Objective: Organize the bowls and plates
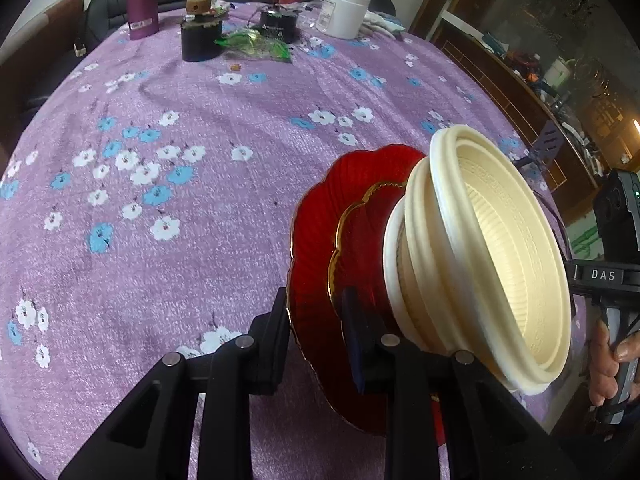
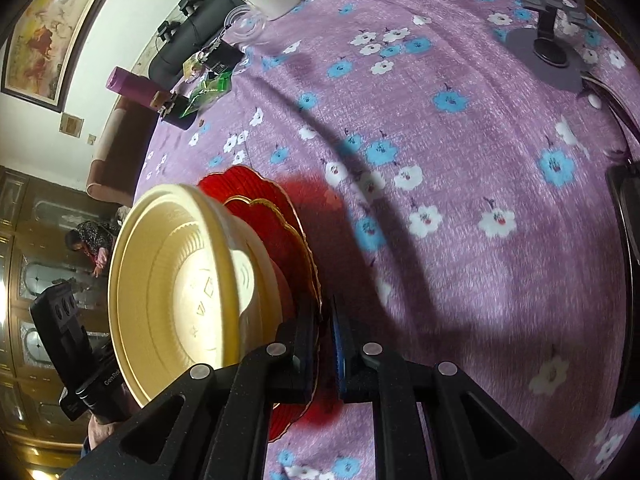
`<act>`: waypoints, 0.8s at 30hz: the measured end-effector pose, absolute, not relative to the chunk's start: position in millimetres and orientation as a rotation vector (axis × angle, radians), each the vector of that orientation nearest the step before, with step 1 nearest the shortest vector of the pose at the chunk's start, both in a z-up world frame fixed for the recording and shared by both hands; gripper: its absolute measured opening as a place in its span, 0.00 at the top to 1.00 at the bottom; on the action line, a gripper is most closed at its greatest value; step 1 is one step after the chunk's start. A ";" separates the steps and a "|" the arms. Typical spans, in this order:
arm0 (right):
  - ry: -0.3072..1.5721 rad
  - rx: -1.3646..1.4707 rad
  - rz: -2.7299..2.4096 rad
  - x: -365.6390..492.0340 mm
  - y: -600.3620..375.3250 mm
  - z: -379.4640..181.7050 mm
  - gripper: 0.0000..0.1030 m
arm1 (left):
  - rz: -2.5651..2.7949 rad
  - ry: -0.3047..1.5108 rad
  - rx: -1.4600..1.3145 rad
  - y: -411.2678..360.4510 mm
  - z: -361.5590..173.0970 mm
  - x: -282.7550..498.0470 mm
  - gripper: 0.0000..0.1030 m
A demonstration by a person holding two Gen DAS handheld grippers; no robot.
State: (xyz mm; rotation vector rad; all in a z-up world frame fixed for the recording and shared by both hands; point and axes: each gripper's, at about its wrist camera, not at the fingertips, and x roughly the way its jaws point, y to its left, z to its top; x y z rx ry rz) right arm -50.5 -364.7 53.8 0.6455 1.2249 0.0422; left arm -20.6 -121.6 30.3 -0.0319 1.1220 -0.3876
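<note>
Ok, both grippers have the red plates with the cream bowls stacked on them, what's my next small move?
Probably lower the whole stack level onto the purple floral tablecloth. The left gripper and right gripper each pinch the rim of the red scalloped glass plates, and the cream plastic bowls on top could slide off.

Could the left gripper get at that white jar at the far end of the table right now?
Probably not as things stand. The left gripper is shut on the red plates carrying the cream bowls, which the right gripper also clamps. The white jar sits across the table.
</note>
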 end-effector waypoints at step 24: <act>1.162 0.614 0.025 -54.9 -362.0 68.4 0.89 | -0.411 1.081 -0.040 -104.1 41.7 -35.6 0.58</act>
